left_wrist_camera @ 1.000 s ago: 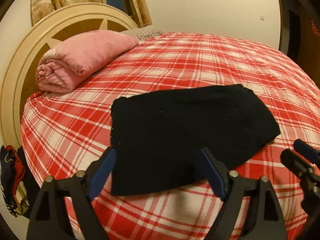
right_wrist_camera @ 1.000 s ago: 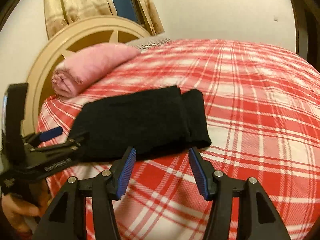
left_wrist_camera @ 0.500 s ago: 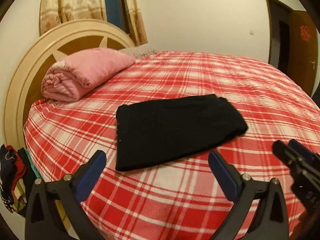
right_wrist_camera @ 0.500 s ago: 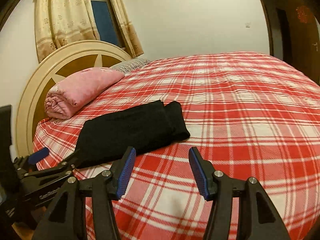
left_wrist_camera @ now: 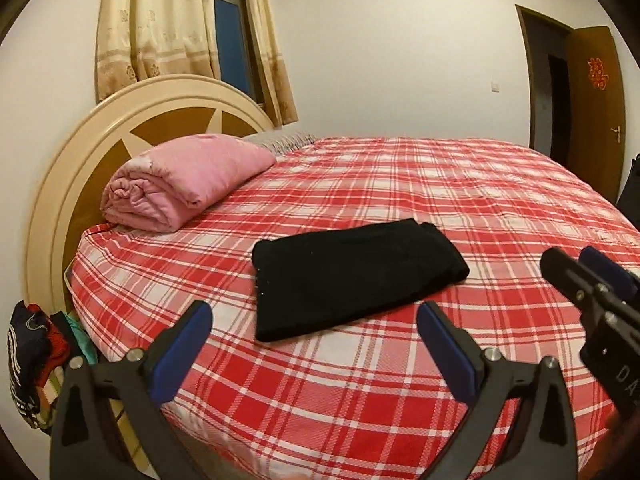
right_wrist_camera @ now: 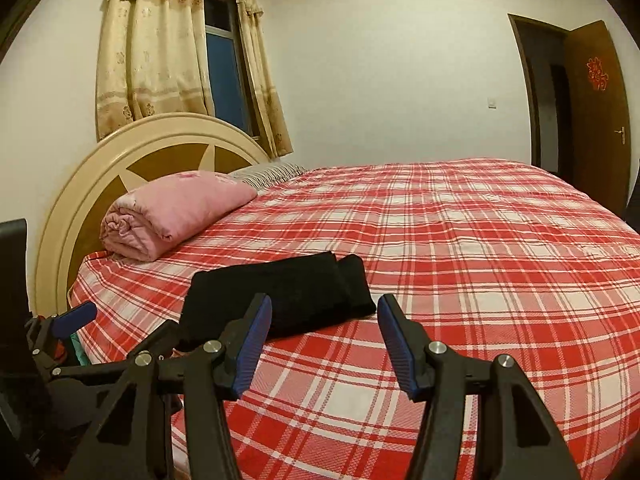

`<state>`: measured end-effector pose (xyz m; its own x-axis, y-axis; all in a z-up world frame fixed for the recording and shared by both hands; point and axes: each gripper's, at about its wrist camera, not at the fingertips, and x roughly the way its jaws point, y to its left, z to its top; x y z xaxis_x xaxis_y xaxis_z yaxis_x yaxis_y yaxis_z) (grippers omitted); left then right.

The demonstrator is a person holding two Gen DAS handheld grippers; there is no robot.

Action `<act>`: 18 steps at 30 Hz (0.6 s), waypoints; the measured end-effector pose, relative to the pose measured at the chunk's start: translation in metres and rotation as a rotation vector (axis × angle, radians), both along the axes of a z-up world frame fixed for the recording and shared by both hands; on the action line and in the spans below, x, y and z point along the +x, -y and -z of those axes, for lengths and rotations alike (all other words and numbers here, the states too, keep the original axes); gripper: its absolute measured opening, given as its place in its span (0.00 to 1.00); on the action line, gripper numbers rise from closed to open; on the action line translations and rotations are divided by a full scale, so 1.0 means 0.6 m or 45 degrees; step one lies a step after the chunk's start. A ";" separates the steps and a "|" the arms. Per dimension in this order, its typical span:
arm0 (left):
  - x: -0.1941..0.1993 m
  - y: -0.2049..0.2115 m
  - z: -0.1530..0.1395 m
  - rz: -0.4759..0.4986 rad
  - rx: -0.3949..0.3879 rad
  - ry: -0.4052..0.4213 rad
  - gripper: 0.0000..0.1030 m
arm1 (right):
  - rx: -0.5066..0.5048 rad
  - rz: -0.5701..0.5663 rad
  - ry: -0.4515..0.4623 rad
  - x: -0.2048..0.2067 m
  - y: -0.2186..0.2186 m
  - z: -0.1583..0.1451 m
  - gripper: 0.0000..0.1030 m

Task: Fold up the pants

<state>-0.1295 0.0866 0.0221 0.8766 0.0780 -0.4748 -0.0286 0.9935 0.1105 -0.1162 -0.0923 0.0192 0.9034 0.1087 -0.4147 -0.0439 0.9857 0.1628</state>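
The left hand-held gripper (left_wrist_camera: pixel 312 334), black with blue pads, has its fingers spread wide apart and holds nothing; it hangs over the near edge of the bed, clear of the cloth. The right hand-held gripper (right_wrist_camera: pixel 325 326), of the same build, also stands with its fingers apart and empty, above the sheet and just short of the garment. In the left wrist view the right tool shows at the right edge (left_wrist_camera: pixel 592 280), and in the right wrist view the left tool shows low at the left (right_wrist_camera: pixel 76 318).

The black folded pants (left_wrist_camera: pixel 356 276) lie as a flat, roughly rectangular bundle on the red-and-white plaid bed sheet (left_wrist_camera: pixel 460 192), near the bed's near-left side and untouched by either tool. From the right wrist view the pants (right_wrist_camera: pixel 296 290) show a second folded layer peeking out at their right end.

Near the head of the bed lies a rolled pink quilt (left_wrist_camera: pixel 180 180), resting against the round cream-and-brown wooden headboard (left_wrist_camera: pixel 100 148). Behind it hang beige patterned curtains (left_wrist_camera: pixel 160 28) around a dark window. A brown wooden door (left_wrist_camera: pixel 596 108) stands open at the right, bearing a red decoration. A heap of dark and red clothes (left_wrist_camera: pixel 32 344) sits beside the bed at the left
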 end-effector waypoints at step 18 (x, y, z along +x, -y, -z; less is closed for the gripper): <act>0.006 -0.004 0.009 -0.043 -0.002 -0.040 1.00 | 0.015 0.006 -0.016 0.000 0.001 0.006 0.56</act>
